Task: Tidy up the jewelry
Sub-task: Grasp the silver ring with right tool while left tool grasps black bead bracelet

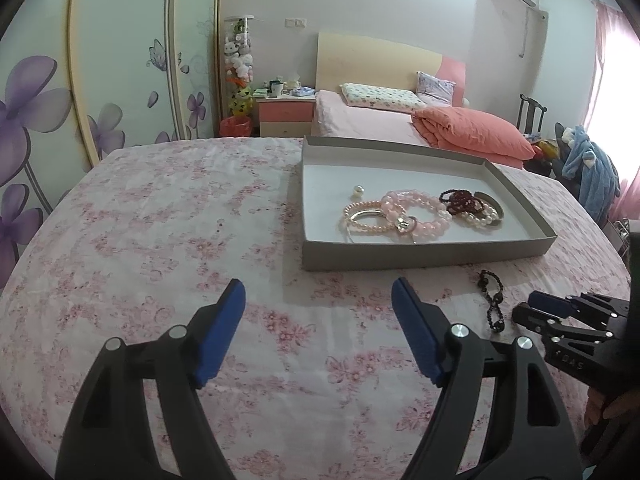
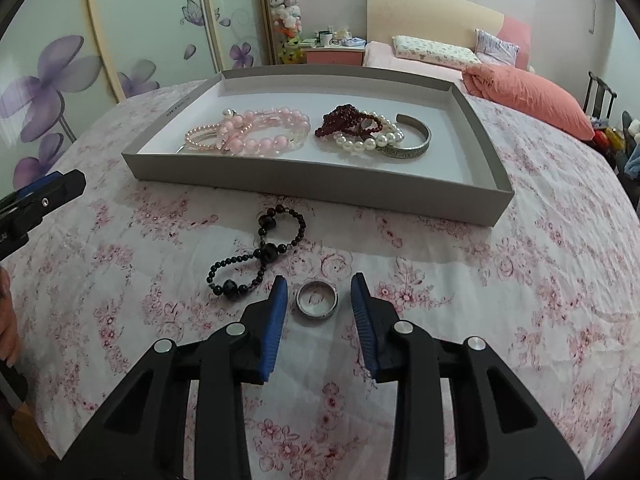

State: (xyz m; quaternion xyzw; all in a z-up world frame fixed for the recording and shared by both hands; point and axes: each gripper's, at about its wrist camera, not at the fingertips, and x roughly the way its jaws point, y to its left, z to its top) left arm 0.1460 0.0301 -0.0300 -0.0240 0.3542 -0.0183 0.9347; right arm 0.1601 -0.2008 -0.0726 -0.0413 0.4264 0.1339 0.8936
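Observation:
A grey box tray [image 2: 304, 182] [image 1: 420, 256] on the floral cloth holds pink bead bracelets [image 2: 264, 130] [image 1: 412, 208], a dark red bead string [image 2: 344, 120], white pearls [image 2: 372, 142] and a silver cuff [image 2: 416, 144]. A black bead bracelet [image 2: 260, 256] [image 1: 494, 300] lies twisted on the cloth in front of the tray. A silver ring [image 2: 317, 299] lies flat between the fingers of my right gripper [image 2: 319, 294], which is open around it without touching. My left gripper [image 1: 318, 300] is open and empty over bare cloth, left of the tray's front.
The table carries a pink floral cloth [image 1: 160, 220]. A bed with pink bedding [image 1: 460, 132], a nightstand [image 1: 284, 112] and flower-printed wardrobe doors [image 1: 40, 100] stand behind. The right gripper shows at the left wrist view's right edge [image 1: 536, 306].

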